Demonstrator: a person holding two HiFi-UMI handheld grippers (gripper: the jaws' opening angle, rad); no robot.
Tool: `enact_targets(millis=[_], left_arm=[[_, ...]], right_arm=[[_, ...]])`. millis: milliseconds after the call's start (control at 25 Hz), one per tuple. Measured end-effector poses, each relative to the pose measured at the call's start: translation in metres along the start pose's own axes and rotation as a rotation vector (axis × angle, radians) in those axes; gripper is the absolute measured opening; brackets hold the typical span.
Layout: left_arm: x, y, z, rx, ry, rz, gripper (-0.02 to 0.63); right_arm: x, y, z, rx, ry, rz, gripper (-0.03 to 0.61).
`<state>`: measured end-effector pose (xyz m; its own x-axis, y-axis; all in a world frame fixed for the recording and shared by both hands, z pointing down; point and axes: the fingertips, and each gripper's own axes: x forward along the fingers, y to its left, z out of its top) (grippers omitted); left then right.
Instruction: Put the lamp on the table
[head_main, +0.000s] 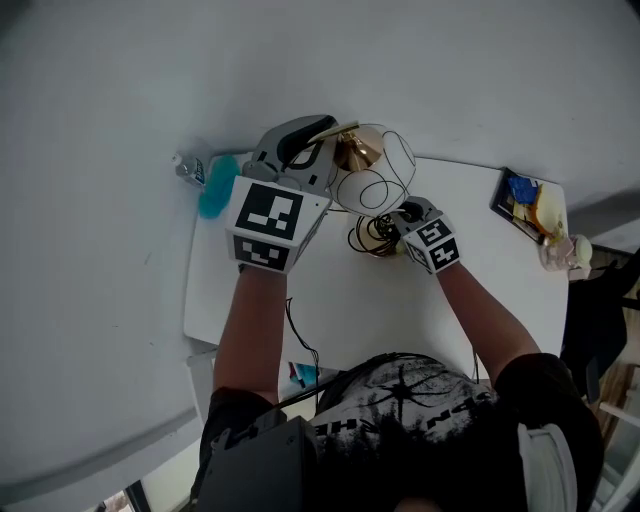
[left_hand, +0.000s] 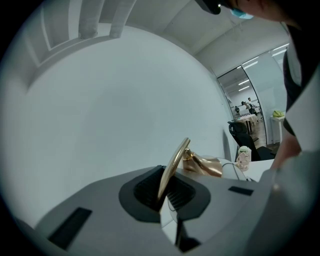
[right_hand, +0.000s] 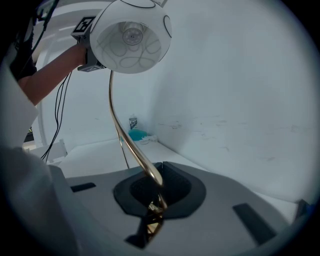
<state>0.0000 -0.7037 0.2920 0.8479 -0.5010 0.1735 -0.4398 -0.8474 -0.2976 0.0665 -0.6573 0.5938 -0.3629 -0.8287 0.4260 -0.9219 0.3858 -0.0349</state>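
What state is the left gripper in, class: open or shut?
Shut. The left gripper view shows the left gripper closed on the lamp, its jaws pressed against the gold stem.

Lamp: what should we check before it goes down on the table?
1. Is the left claw shut on the gold stem of the lamp? Ok.
2. Is the right claw shut on the stem lower down? Ok.
3. Is there bare table in front of the lamp? Ok.
4. Is the blue thing at the corner apart from the lamp? Ok.
5. Is the bottom of the lamp on the table already? Cannot tell.
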Motion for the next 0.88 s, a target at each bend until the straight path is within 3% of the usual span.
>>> enact_targets(millis=[400,880], left_arm=[[0.041,0.044,-0.003,0.088,0.014,0.013,0.017],[0.074,0.055,-0.016,0.232,0.024,0.019,0.017]], right_arm=[[0.07,-0.03,0.027,0.022,-0.033,0.008,0.018],[0.136,-0.054,0.033,0.068,-0.023,0.019,0.02]])
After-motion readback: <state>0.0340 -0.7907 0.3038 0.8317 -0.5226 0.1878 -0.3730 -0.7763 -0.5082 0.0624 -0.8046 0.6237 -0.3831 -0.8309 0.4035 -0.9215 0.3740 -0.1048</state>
